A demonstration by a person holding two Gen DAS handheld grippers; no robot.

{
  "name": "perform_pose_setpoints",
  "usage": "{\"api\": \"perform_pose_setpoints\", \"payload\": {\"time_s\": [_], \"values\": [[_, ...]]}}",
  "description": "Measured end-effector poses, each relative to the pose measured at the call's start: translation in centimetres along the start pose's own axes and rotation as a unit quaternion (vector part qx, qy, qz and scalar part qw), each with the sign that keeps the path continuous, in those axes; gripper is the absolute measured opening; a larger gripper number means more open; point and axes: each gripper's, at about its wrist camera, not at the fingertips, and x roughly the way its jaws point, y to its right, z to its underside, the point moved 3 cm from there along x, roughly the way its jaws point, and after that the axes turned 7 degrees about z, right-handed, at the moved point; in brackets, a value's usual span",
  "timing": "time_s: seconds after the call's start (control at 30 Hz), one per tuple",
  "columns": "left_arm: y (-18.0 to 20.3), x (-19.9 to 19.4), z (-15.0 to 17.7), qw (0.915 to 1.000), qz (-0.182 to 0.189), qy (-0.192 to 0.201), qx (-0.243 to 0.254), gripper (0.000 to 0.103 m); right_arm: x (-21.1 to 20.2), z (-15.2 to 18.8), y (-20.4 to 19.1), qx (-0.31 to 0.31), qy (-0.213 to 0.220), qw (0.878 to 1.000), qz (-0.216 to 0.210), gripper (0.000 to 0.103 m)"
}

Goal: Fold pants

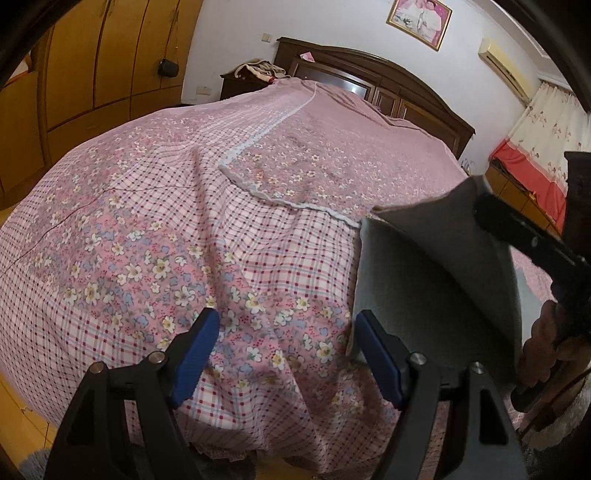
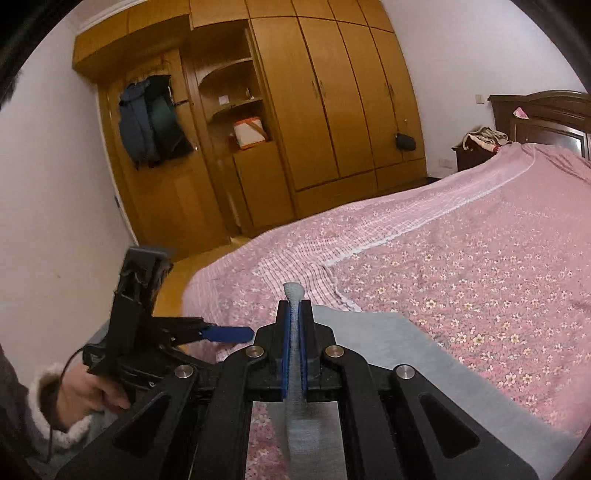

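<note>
A: Containers in view?

B: Only the wardrobe (image 2: 314,110), with open shelves in its middle section. On one shelf, a white box with orange trim (image 2: 249,133); on the shelf above, a few small items, too small to tell. Beside the shelves, dark jackets (image 2: 153,118) hanging against the wood. On a closed door, a small black pouch (image 2: 405,141).

A: And the pants?

B: Grey pants (image 2: 424,354), lifted above the foot end of the bed (image 1: 192,229). Clamped at a bunched fold in the right tool (image 2: 294,325), blue pads pressed tight on the cloth, a nub of fabric sticking out past the tips. Spread out flat to the right of that grip, over the bedspread.

A: Left tool?

B: Left tool (image 1: 288,354) wide apart, nothing between the blue pads, just beside the hanging edge of the grey cloth. Seen from the right wrist too, gripped by a hand (image 2: 88,391) in a fleece-lined cuff.

A: Surface and room?

B: Bedspread in pink, floral and plaid bands, with a white lace seam (image 1: 280,118). Dark wooden headboard (image 1: 380,74) at the far end. Nightstand (image 1: 243,83) beside it, with crumpled cloth on top. Framed picture (image 1: 419,20) on the white wall, air conditioner (image 1: 506,66) high up, floral curtain (image 1: 543,122) over a red band. Yellow wood floor (image 2: 184,269) between bed and wardrobe.
</note>
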Motion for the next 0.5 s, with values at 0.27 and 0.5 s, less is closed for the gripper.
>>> {"api": "perform_pose_setpoints", "payload": {"time_s": [0.27, 0.5], "values": [[-1.0, -0.5, 0.1, 0.9998, -0.018, 0.001, -0.013, 0.079, 4.0, 4.7, -6.5, -0.183, -0.082, 0.978, 0.056, 0.006], [-1.9, -0.9, 0.3, 0.9992, -0.024, 0.006, -0.032, 0.079, 5.7, 6.9, -9.5, -0.239, -0.074, 0.965, 0.076, 0.034]]}}
